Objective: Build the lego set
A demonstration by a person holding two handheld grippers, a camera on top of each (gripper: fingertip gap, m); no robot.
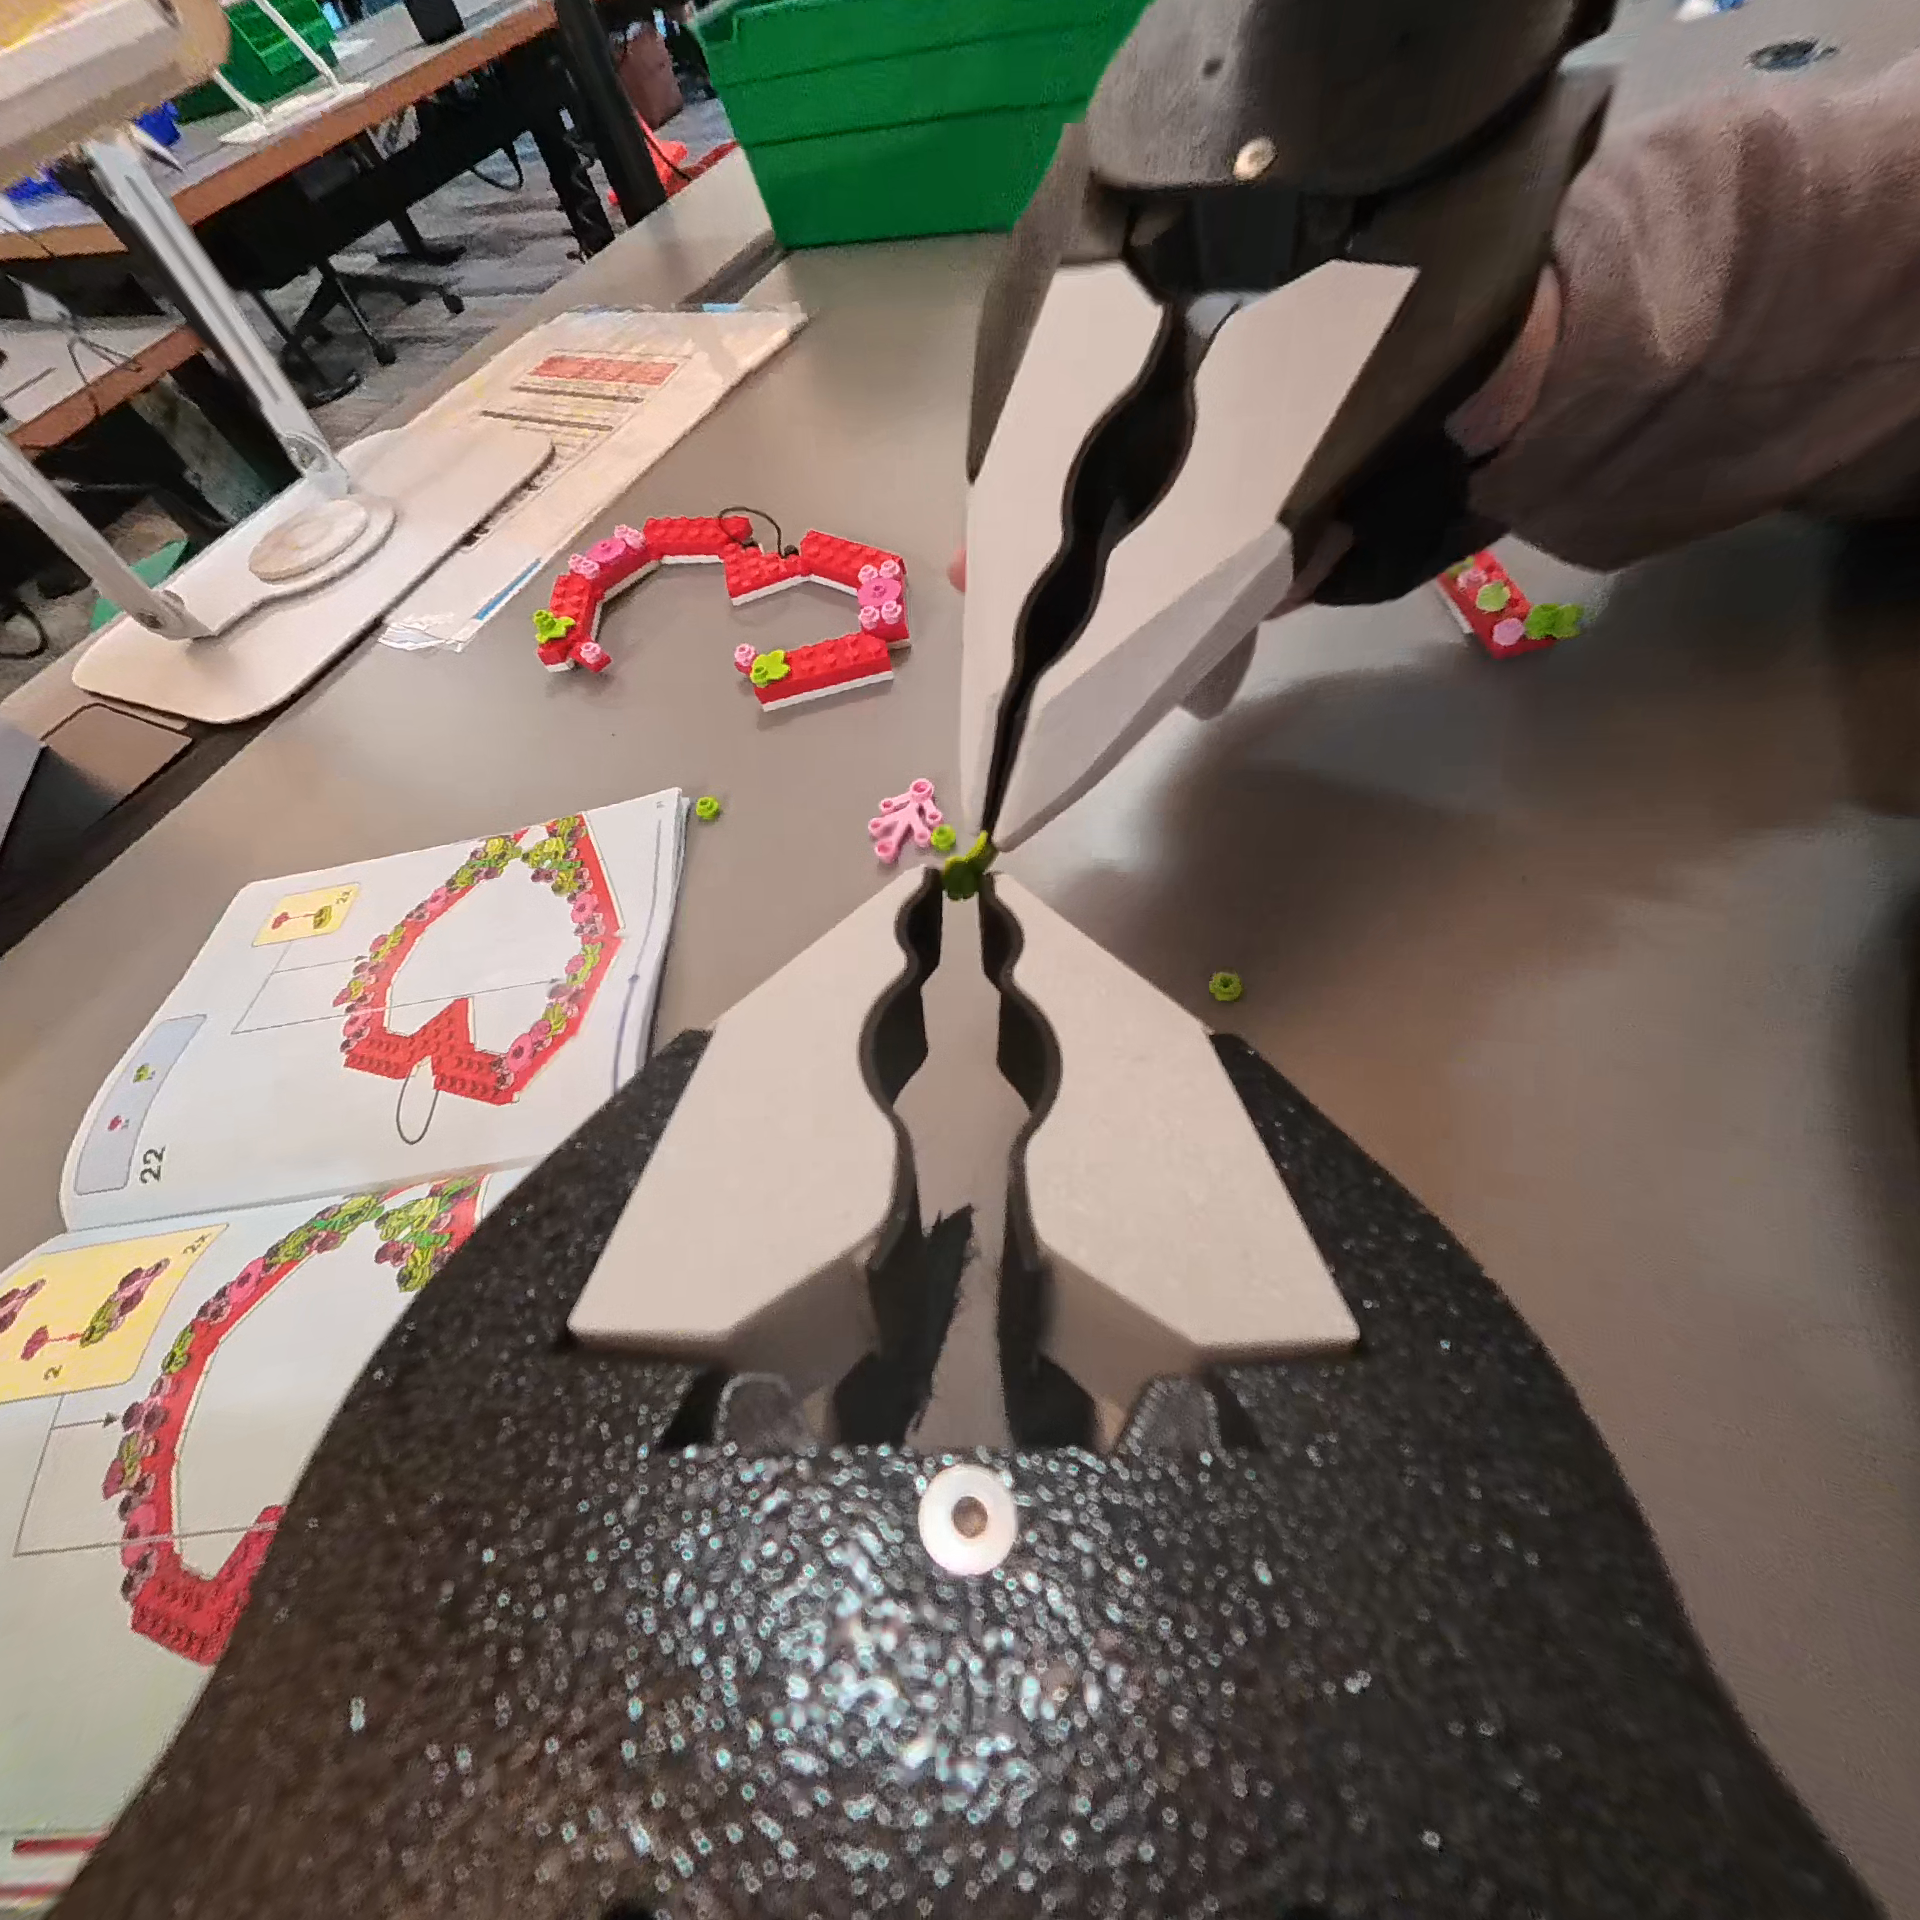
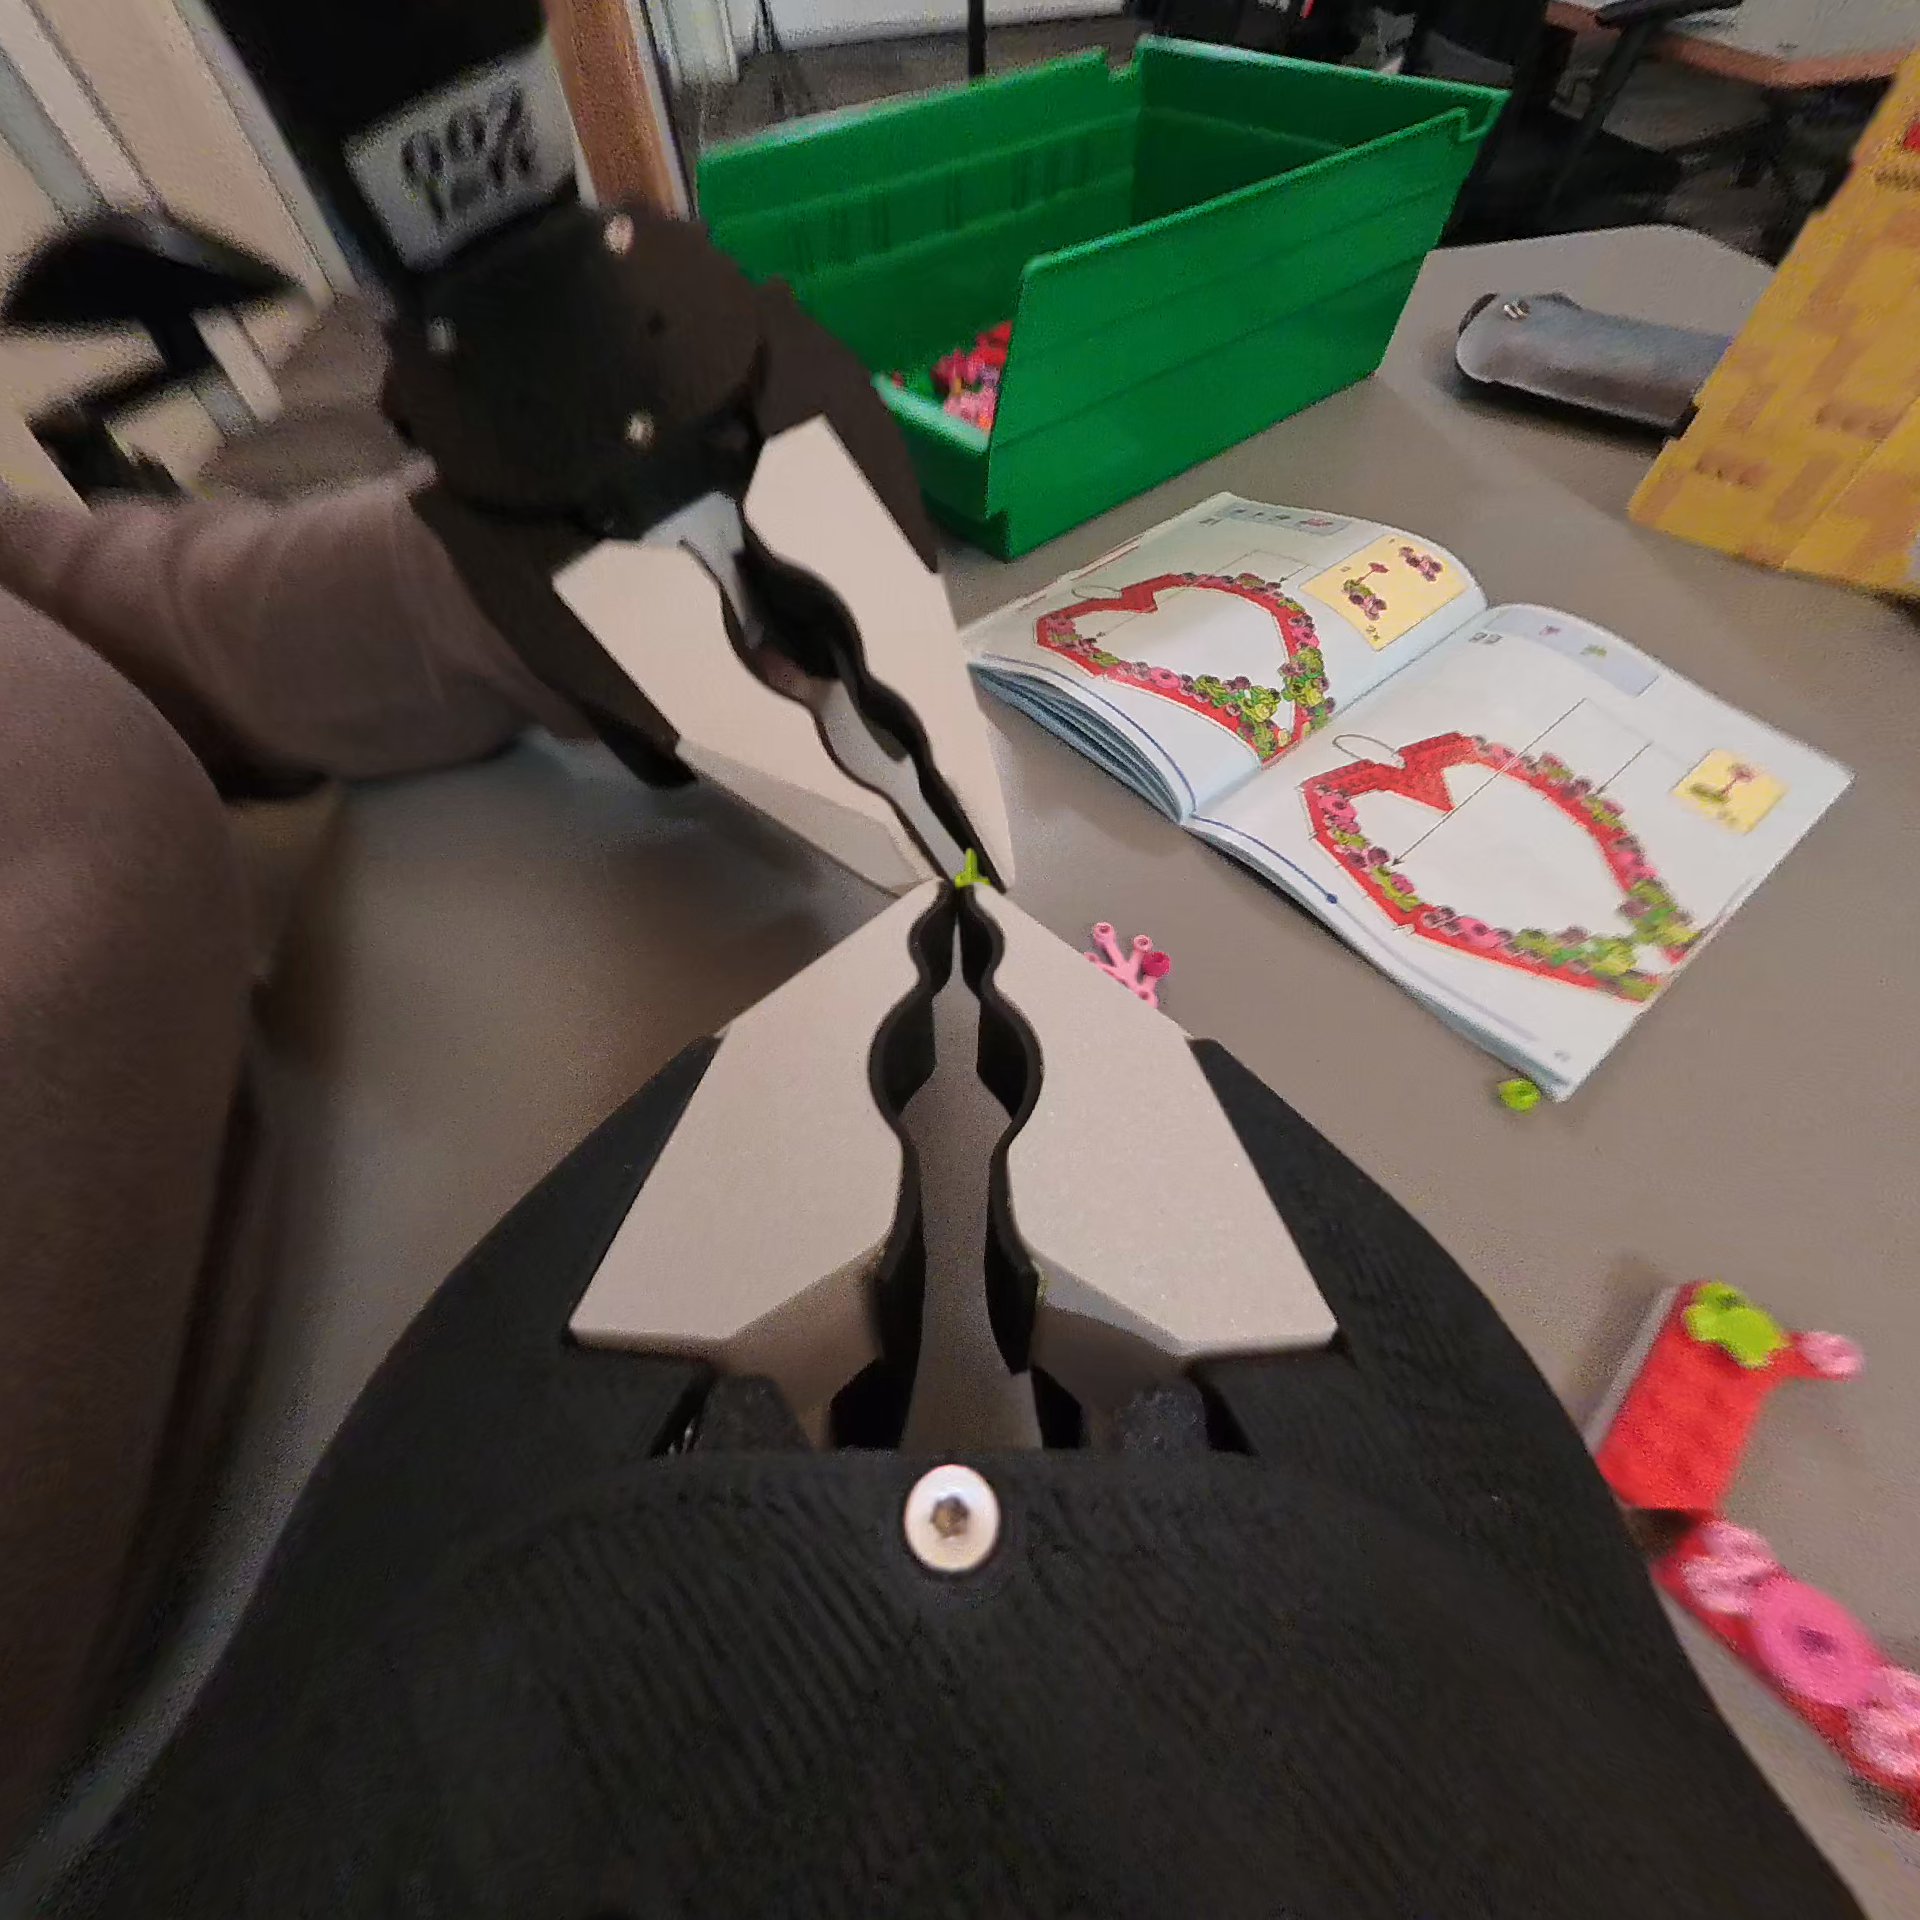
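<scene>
Grey table (image 1: pixel 1455 935) in a workshop, green bin (image 2: pixel 1195 312) at the back. Both tongs meet tip to tip over it: the left gripper (image 1: pixel 961 883) pinches a small lime-green leaf piece (image 1: pixel 964 871), and the right gripper (image 2: pixel 961 899), coming in from twelve o'clock in the left wrist view, is pressed together on that same piece. Pink flower stem (image 1: pixel 906 821) lies just at ten o'clock of the tips. The red heart frame (image 1: pixel 727 597) sits farther off at eleven; the open instruction booklet (image 1: pixel 416 987) at nine.

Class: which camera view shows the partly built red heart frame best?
The left wrist view: the red heart frame lies whole and sharp on the table. The right wrist view shows only blurred red sections at its edge.
</scene>
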